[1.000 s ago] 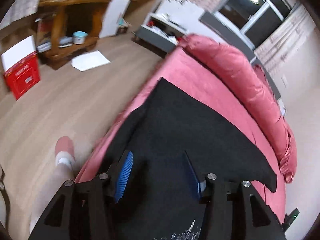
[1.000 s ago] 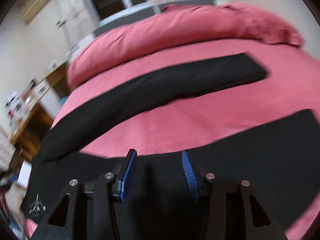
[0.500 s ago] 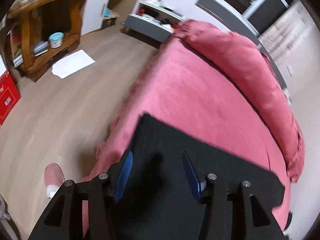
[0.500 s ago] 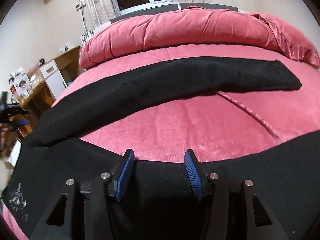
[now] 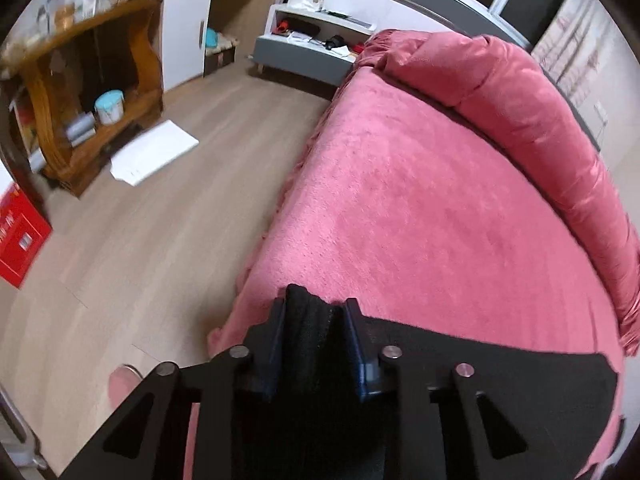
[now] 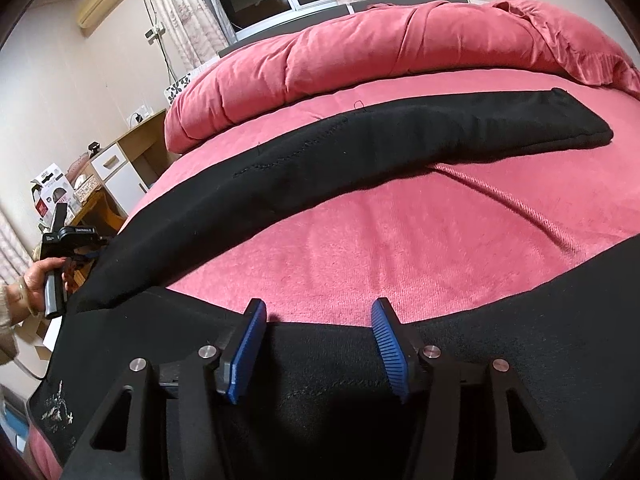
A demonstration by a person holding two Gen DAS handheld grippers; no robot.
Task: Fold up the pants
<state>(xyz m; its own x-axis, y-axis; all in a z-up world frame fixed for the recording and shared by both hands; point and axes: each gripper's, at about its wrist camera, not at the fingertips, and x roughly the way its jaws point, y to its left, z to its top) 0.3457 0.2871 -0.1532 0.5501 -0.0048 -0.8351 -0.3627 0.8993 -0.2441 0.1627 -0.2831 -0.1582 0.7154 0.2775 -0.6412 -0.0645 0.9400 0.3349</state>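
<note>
Black pants lie spread on a pink bed, one leg stretched across the far side and another part running along the near edge. In the left wrist view my left gripper is at a corner of the pants by the bed's edge. Its jaws are closing, and bunched black fabric is pinched between the blue pads. My right gripper stands open over the near pants edge, and its pads do not press the cloth. At far left of the right wrist view a hand holds the left gripper's handle.
A rolled pink duvet lies along the head of the bed. Beside the bed is wooden floor with a white sheet, a wooden shelf unit, a red box and a grey low cabinet. A pink slipper shows near the bed.
My left gripper swept along the pants to their corner at the bed's edge and closed on the fabric. The right gripper sank a little toward the near pants edge and opened slightly.
</note>
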